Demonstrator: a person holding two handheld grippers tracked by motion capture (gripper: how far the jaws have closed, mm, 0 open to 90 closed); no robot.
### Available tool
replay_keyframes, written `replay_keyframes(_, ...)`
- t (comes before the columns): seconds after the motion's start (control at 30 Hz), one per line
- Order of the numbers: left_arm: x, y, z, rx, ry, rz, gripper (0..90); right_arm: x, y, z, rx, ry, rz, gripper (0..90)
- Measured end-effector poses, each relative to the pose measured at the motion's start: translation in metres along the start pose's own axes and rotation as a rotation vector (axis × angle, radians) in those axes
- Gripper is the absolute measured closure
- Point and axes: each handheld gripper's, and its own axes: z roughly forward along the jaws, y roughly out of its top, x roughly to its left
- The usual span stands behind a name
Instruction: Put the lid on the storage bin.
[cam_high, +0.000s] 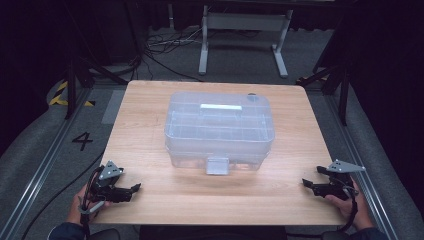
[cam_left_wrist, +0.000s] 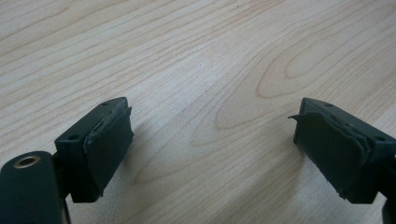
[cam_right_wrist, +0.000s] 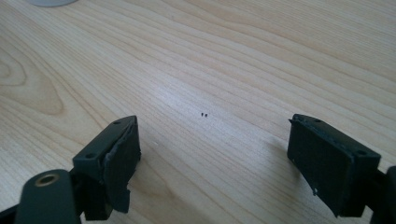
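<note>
Here we are looking down on the table (cam_high: 150, 125), and a clear plastic box (cam_high: 219, 131) with its lid on sits right in the middle of it, the white handle strip (cam_high: 220, 106) on top and the front latch (cam_high: 217, 165) facing us. Our left hand-held gripper (cam_high: 134, 189) rests low at the near left corner of the table, tips pointing inward toward the centre; the box lies ahead of it and off to its right, well apart, nothing touching. Our right hand-held gripper (cam_high: 305, 184) sits at the near right corner, tips aimed inward too, and the box lies ahead and to its left, again well clear. So the box stands between the two, farther up the table than both. In the left gripper view, the left hand-held gripper (cam_left_wrist: 212, 135) has its jaws spread wide with nothing but bare wood grain between the dark pads (cam_left_wrist: 109, 144). In the right gripper view, the right hand-held gripper (cam_right_wrist: 214, 149) stands wide open as well, holding nothing, with two tiny dark specks (cam_right_wrist: 203, 114) on the wood ahead of it and a pale rounded edge (cam_right_wrist: 49, 2) at the top left corner, too little of it for us to say what it is.
</note>
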Motion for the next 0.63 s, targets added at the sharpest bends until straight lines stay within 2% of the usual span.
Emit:
replay_keyframes(0.13, -0.0016, 0.0006, 0.0008, 0.003, 0.007, -0.014, 10.9, 0.0000, 0.0000, 0.0000, 0.001, 0.000, 0.000, 17.5)
replay_keyframes(0.63, -0.0021, 0.0013, 0.0013, 0.004, 0.013, -0.016, 10.2, 0.0000, 0.0002, 0.0002, 0.001, -0.002, 0.002, 17.3)
